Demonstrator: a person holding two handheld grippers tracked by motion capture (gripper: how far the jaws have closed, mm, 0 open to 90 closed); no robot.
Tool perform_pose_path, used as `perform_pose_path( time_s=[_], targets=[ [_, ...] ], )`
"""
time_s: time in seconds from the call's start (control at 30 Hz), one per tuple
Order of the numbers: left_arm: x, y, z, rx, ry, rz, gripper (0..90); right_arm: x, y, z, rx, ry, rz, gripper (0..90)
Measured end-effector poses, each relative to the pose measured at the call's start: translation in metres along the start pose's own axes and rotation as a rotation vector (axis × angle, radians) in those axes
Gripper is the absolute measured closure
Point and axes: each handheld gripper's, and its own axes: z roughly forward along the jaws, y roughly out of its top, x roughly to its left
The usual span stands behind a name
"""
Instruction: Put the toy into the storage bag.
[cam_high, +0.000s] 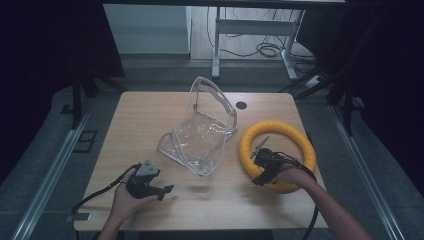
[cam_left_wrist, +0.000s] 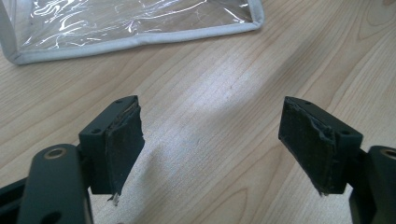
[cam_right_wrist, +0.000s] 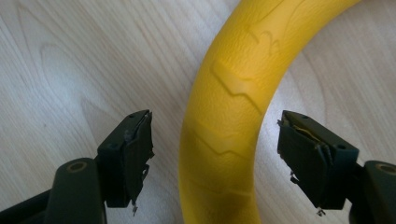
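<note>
The yellow ring (cam_high: 278, 155) lies on the wooden table (cam_high: 150, 107), right of the clear plastic pouch (cam_high: 200, 132). The right gripper (cam_right_wrist: 215, 158) straddles its near rim, jaws spread, not touching. The left gripper (cam_left_wrist: 210, 149) is spread over bare wood.

Wooden table (cam_high: 150, 107), clear plastic pouch (cam_high: 200, 130) standing open, yellow ring (cam_high: 277, 132) lying flat beside it

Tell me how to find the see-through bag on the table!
Look at the wooden table and go to its middle. The bag stands open there, left of the yellow ring. It is the clear, shiny thing with a pale grey edge.
</note>
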Motion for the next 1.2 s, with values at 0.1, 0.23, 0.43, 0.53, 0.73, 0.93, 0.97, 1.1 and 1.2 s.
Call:
perform_pose_path(
  time_s=[0.1, 0.23, 0.43, 0.53, 0.73, 0.93, 0.97, 1.1, 1.2],
  targets=[
    [0.000, 0.000, 0.000, 0.001, 0.000, 0.000, 21.8, 0.001, 0.001, 0.003, 0.032, 0.005, -0.014, 29.2],
    [0.000, 0.000, 0.001, 0.003, -0.001, 0.001, 21.7, 0.000, 0.002, 0.008, 0.069, 0.006, -0.019, 34.0],
    [0.000, 0.000, 0.001, 0.005, -0.002, 0.001, 21.7, -0.002, 0.004, 0.012, 0.110, 0.003, -0.035, 46.6],
    [0.000, 0.000, 0.002, 0.006, -0.001, 0.001, 21.8, -0.007, 0.003, 0.013, 0.116, 0.039, -0.024, 48.8],
    [0.000, 0.000, 0.002, 0.006, 0.000, 0.002, 21.8, -0.010, 0.004, 0.013, 0.119, 0.065, -0.018, 49.7],
    [0.000, 0.000, 0.002, 0.007, 0.000, 0.003, 21.8, -0.011, 0.002, 0.012, 0.106, 0.071, -0.010, 50.2],
    [0.000, 0.000, 0.002, 0.007, 0.000, 0.002, 21.8, -0.012, 0.002, 0.011, 0.101, 0.076, -0.004, 50.4],
    [0.000, 0.000, 0.003, 0.008, 0.002, 0.002, 21.8, -0.014, -0.001, 0.003, 0.058, 0.081, 0.013, 50.8],
    [0.000, -0.001, 0.003, 0.009, 0.001, 0.002, 21.8, -0.018, -0.004, -0.007, 0.010, 0.096, 0.032, 51.1]
  ],
)
